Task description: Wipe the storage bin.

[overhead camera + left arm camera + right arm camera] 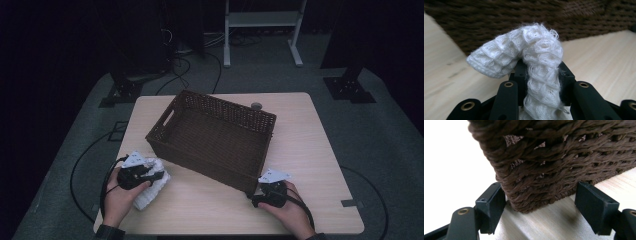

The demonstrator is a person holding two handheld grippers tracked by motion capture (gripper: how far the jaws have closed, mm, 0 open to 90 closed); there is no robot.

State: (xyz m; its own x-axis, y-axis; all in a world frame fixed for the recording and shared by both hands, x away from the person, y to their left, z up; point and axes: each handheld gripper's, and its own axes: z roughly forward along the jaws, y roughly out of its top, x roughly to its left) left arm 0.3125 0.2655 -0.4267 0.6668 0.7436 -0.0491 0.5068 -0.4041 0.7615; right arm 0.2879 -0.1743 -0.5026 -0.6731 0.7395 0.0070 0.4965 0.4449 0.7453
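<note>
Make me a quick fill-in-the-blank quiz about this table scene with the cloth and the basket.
1. The left tongs are shut on a white ____.
2. The brown wicker basket holds ____.
3. The right tongs stand open around the basket's near ____.
4. The basket sits on a light wooden ____.

Missing words: cloth; nothing; corner; table

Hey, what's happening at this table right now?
A person works with a gripper in each hand. The left gripper is shut on a white waffle-weave cloth, holding it just above the wooden table, beside the brown wicker basket. The right gripper sits at the basket's near corner, its fingers open on either side of that corner. The basket looks empty.
</note>
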